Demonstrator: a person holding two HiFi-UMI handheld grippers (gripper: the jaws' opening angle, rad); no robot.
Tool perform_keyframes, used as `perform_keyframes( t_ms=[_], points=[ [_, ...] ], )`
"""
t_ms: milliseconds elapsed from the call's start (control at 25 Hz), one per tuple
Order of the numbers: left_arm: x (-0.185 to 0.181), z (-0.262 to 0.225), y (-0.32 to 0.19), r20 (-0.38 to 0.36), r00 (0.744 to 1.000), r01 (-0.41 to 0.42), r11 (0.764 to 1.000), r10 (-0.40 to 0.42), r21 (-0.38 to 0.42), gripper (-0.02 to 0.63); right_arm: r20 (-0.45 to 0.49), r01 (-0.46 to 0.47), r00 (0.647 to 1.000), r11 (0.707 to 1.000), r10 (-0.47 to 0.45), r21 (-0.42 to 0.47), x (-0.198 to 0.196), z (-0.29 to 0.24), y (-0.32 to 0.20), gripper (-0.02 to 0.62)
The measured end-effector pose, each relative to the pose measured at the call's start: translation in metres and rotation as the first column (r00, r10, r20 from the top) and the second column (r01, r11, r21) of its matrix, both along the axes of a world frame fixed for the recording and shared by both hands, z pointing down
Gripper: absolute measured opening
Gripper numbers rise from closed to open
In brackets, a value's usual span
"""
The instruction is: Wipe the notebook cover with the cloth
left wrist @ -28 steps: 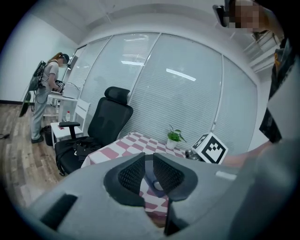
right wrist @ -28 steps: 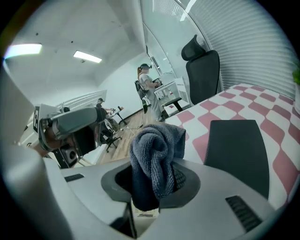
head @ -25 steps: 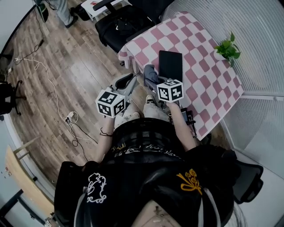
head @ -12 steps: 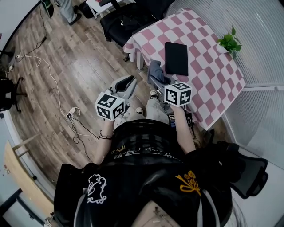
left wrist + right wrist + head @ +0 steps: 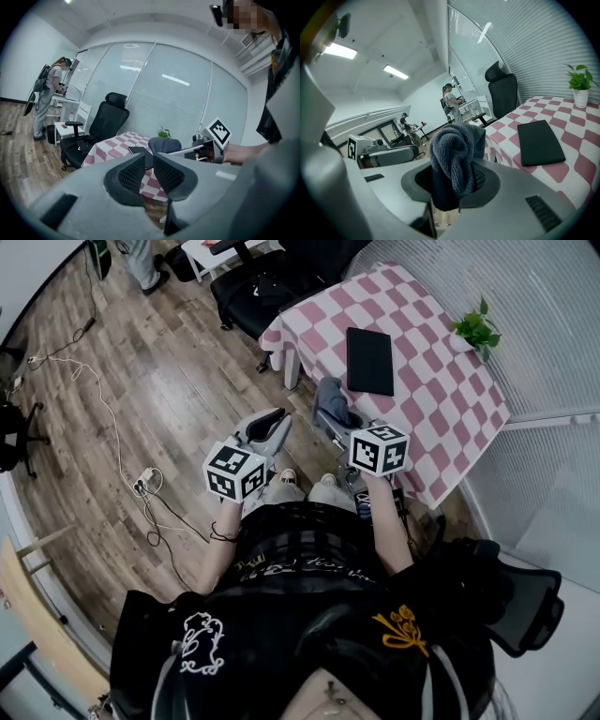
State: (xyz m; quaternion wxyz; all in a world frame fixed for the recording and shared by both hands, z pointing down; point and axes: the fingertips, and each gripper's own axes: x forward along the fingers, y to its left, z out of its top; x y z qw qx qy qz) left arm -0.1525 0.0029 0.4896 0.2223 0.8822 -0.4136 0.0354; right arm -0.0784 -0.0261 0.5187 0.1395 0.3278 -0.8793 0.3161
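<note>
Two hand-held grippers show in the lower middle of the head view, both pointing toward the upper part of the frame. The right hand-held gripper (image 5: 330, 416) is clamped on a dark grey-blue cloth (image 5: 328, 395). In the right gripper view the cloth (image 5: 457, 150) bulges up out of the jaws in a thick fold and droops over their tips. The left hand-held gripper (image 5: 274, 423) holds nothing. In the left gripper view its ribbed pads (image 5: 166, 174) stand a narrow gap apart, with only the background showing between them.

The black notebook (image 5: 369, 360) lies flat and closed on the counter (image 5: 441, 418), which is covered in a pink-and-white checked tablecloth and fills the upper right of the head view. The cloth hangs beside the counter's lower-left edge, near the notebook but apart from it. In the right gripper view the notebook (image 5: 540, 141) sits to the right of the cloth.

A small potted plant (image 5: 473, 331) stands at the counter's far right edge, well apart from the notebook. A black office chair (image 5: 253, 287) stands at the counter's upper-left end. A white cable (image 5: 103, 418) trails over the wooden floor (image 5: 178, 371) at the left of the frame.
</note>
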Motion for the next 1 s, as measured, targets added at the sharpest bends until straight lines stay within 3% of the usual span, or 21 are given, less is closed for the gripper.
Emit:
perform_keyframes(
  t_ms=[360, 1000],
  points=[
    [0.009, -0.008, 0.012, -0.004, 0.998, 0.063, 0.998, -0.063, 0.014, 0.048, 0.017, 0.028, 0.999, 0.999, -0.028, 0.018, 0.018, -0.013, 0.018, 0.083],
    [0.107, -0.018, 0.104, 0.026, 0.997, 0.068, 0.997, -0.069, 0.020, 0.048, 0.047, 0.073, 0.996, 0.997, -0.074, 0.022, 0.102, -0.018, 0.110, 0.084]
  ],
)
